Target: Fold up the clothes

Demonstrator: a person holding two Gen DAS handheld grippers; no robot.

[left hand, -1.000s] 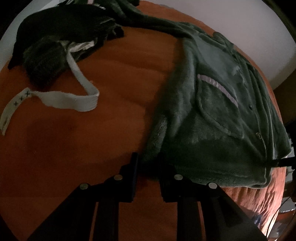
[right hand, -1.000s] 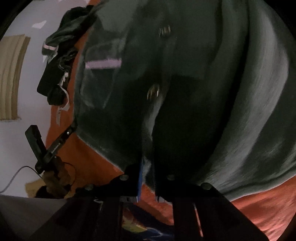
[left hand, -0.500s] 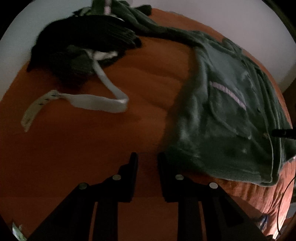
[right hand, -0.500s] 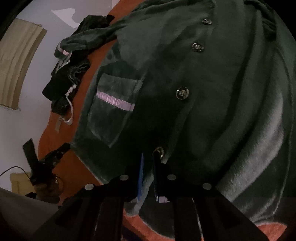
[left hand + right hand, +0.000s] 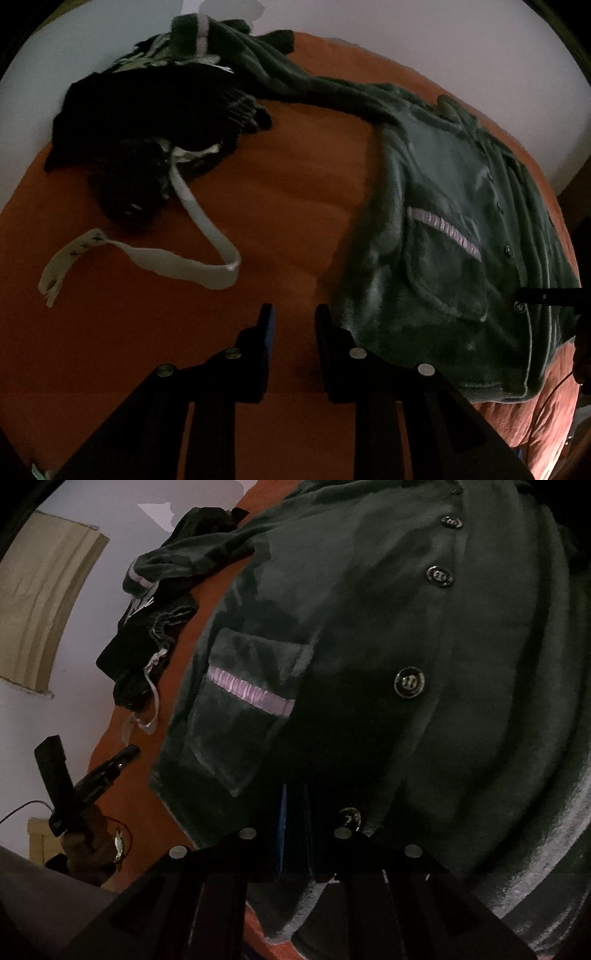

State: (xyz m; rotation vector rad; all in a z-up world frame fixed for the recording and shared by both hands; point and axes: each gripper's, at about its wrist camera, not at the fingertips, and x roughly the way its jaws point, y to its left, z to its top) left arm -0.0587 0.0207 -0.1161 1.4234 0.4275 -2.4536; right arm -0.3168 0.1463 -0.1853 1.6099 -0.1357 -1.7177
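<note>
The dark green fleece button-front top with a lilac-trimmed chest pocket (image 5: pixel 454 266) lies spread on the orange bedcover (image 5: pixel 288 206), one sleeve trailing toward the pile of black garments (image 5: pixel 147 122) at the far side. The left gripper (image 5: pixel 291 317) hangs over bare cover just beside the top's hem, jaws narrowly apart with nothing between them. The right gripper (image 5: pixel 293 805) has its jaws nearly together over the button placket near the hem; in this dim light I cannot tell whether they pinch any fleece. Risks, as judged: a thin pinch may slip off the plush pile; a lift may catch only the upper layer; the trailing sleeve may drag the black pile and its white strap (image 5: pixel 207 236). No legible writing; the strap end bears only small dark cross marks.
</note>
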